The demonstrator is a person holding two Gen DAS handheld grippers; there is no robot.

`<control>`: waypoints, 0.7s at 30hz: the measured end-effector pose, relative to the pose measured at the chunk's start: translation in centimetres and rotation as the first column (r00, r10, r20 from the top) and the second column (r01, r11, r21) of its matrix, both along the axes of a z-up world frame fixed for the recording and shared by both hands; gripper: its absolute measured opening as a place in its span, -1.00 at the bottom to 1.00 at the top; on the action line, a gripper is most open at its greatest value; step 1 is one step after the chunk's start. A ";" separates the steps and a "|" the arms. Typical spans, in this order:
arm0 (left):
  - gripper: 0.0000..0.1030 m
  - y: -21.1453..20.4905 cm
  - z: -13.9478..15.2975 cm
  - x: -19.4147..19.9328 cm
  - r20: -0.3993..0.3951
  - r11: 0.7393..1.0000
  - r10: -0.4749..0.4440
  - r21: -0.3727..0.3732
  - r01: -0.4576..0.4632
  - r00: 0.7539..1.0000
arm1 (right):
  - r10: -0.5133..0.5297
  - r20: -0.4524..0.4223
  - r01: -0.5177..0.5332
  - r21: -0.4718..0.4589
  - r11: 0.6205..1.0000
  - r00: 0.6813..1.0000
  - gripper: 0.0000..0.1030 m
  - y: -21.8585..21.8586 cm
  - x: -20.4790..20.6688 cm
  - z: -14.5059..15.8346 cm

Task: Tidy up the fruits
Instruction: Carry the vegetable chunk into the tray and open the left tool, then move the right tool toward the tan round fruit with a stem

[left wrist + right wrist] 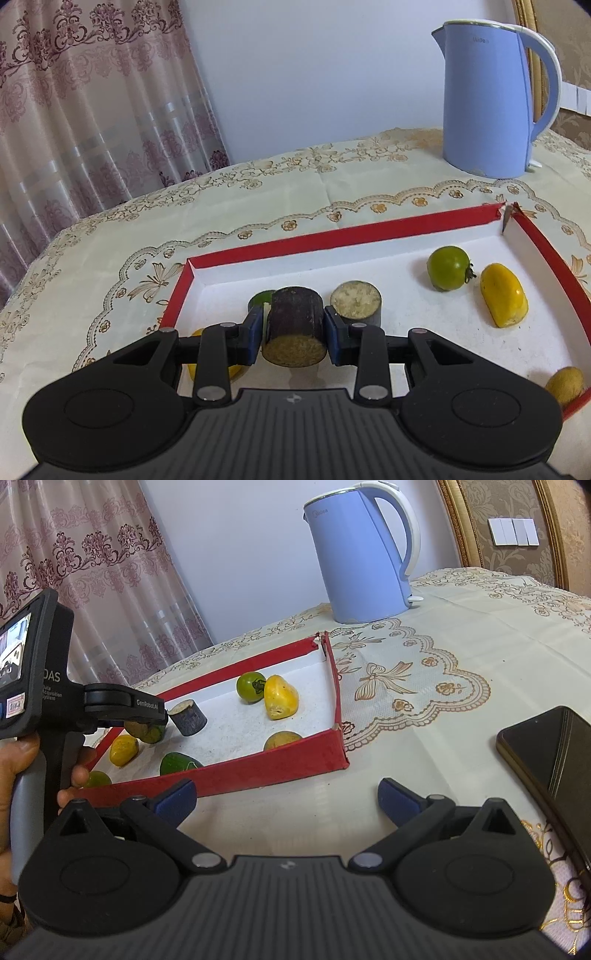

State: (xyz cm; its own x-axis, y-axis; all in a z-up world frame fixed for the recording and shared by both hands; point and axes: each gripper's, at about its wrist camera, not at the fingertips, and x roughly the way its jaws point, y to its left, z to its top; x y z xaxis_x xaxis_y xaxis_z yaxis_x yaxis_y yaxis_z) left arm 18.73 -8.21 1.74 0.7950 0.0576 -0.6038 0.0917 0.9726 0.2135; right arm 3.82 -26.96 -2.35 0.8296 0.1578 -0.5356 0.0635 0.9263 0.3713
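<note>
left gripper [294, 334] clamped on dark cane chunk [294, 325] | right gripper [286, 799] wide open, empty | set it down gently beside the other chunk [356, 301] in the tray [332, 236] (don't bump it)

— My left wrist camera is looking down along the left gripper [294, 328], sitting close over the red tray [332, 238].

— And the right?

— It's looking past the right gripper [287, 803] from outside the tray's near wall. Both are sharing tray and blue kettle [491, 99].
</note>
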 end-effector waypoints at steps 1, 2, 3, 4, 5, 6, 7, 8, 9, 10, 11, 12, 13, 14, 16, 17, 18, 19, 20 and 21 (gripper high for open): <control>-0.34 0.1 0.0 -0.1 -0.005 1.000 -0.002 -0.005 0.002 1.000 | 0.000 -0.001 0.000 -0.002 1.000 1.000 1.00 0.0 0.0 0.0; -0.34 0.2 0.1 -0.2 -0.007 1.000 -0.002 -0.010 0.002 1.000 | 0.001 -0.001 -0.001 -0.004 1.000 1.000 1.00 0.1 0.0 0.0; -0.33 0.3 0.2 -0.4 -0.006 1.000 -0.003 -0.012 0.003 1.000 | 0.001 -0.002 -0.001 -0.005 1.000 1.000 1.00 0.1 0.1 0.0; -0.27 0.5 0.3 -0.7 -0.004 1.000 -0.007 -0.013 0.007 1.000 | 0.001 -0.003 -0.001 -0.006 1.000 1.000 1.00 0.1 0.1 0.0; -0.24 0.7 0.5 -0.9 -0.002 1.000 -0.010 -0.013 0.010 1.000 | 0.001 -0.003 -0.001 -0.007 1.000 1.000 1.00 0.1 0.1 0.0; -0.14 1.0 0.7 -1.3 0.002 1.000 -0.012 -0.014 0.012 1.000 | 0.001 -0.003 -0.001 -0.007 1.000 1.000 1.00 0.1 0.1 0.0; -0.05 1.3 0.9 -1.7 0.008 1.000 -0.011 -0.015 0.011 1.000 | 0.001 -0.003 -0.001 -0.007 1.000 1.000 1.00 0.1 0.1 0.0; -0.02 1.8 1.2 -2.3 0.020 1.000 -0.007 -0.017 0.007 1.000 | 0.001 -0.003 -0.001 -0.007 1.000 1.000 1.00 0.1 0.1 0.0; 0.03 2.2 1.5 -2.9 0.032 1.000 -0.004 -0.019 0.005 0.999 | 0.001 -0.003 -0.001 -0.006 1.000 1.000 1.00 0.1 0.1 0.0; 0.09 2.9 1.9 -3.7 0.048 1.000 0.002 -0.025 0.000 0.999 | 0.001 -0.002 -0.001 -0.004 1.000 1.000 1.00 0.1 0.1 0.0; 0.12 3.5 2.2 -4.3 0.062 0.999 0.011 -0.034 -0.009 0.998 | 0.001 -0.002 -0.001 -0.003 1.000 1.000 1.00 0.1 0.1 0.0; 0.22 4.1 2.5 -4.9 0.077 0.999 0.023 -0.047 -0.020 0.997 | 0.001 -0.002 -0.001 -0.005 1.000 1.000 1.00 0.1 0.1 0.0; 0.33 4.9 2.7 -5.6 0.093 0.998 0.035 -0.061 -0.030 0.995 | 0.001 -0.002 -0.001 -0.006 1.000 1.000 1.00 0.2 0.0 0.0; 0.37 5.5 2.9 -6.3 0.108 0.996 0.048 -0.074 -0.040 0.993 | 0.003 0.001 -0.003 -0.007 1.000 1.000 1.00 0.2 0.0 0.1; 0.39 6.6 3.0 -7.2 0.133 0.995 0.075 -0.083 -0.064 0.988 | 0.011 0.022 -0.010 -0.011 1.000 1.000 1.00 0.5 -0.3 0.3; 0.39 7.2 3.1 -7.6 0.148 0.994 0.090 -0.081 -0.079 0.985 | 0.021 0.031 -0.021 -0.026 0.999 0.999 1.00 0.9 -0.5 0.5; 0.41 7.7 3.1 -7.9 0.161 0.992 0.108 -0.080 -0.097 0.981 | 0.044 0.036 -0.042 -0.054 0.998 0.998 1.00 1.6 -0.7 0.7; 0.47 8.3 3.1 -8.1 0.171 0.990 0.129 -0.082 -0.116 0.977 | 0.069 0.035 -0.065 -0.083 0.994 0.997 1.00 2.3 -0.8 0.9; 0.51 8.7 3.2 -8.3 0.179 0.987 0.145 -0.087 -0.131 0.973 | 0.096 0.030 -0.092 -0.114 0.989 0.995 1.00 3.2 -0.8 1.2; 0.57 9.3 3.2 -8.3 0.186 0.985 0.158 -0.096 -0.142 0.970 | 0.124 0.029 -0.118 -0.149 0.982 0.992 1.00 4.3 -0.9 1.5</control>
